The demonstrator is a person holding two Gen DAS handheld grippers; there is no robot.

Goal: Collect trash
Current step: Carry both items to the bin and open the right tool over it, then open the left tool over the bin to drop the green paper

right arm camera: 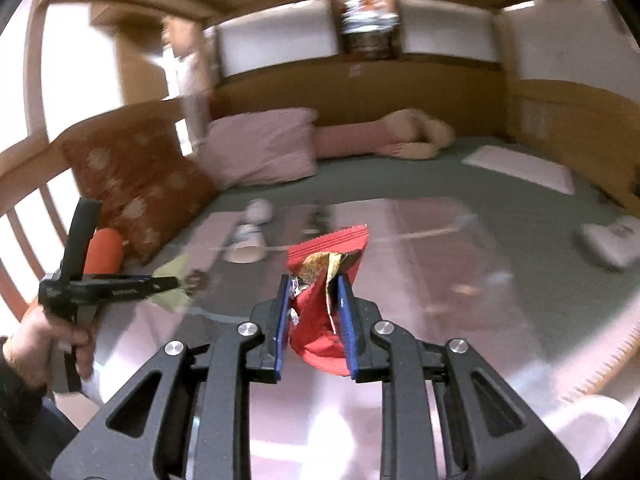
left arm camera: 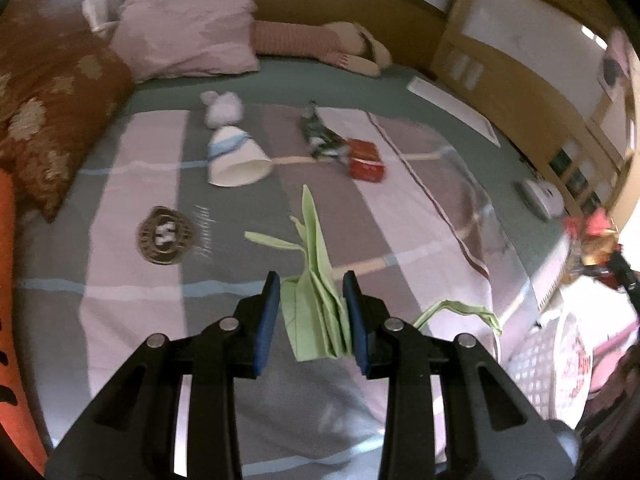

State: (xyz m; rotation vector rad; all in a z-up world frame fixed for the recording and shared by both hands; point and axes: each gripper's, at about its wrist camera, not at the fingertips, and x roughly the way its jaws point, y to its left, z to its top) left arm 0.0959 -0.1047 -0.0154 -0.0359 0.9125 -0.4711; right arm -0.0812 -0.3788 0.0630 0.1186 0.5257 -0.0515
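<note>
My left gripper is shut on a folded pale green paper, held above the striped bedspread. On the bed beyond lie a tipped white paper cup, a white crumpled tissue, a dark crumpled wrapper and a red pack. My right gripper is shut on a red snack wrapper with gold foil showing, held over the bed. The right wrist view also shows the left gripper with the green paper, and the cup.
Pillows and a patterned brown cushion line the head of the bed, beside a pink plush toy. A white device lies near the bed's right edge. A white lattice basket stands at the lower right.
</note>
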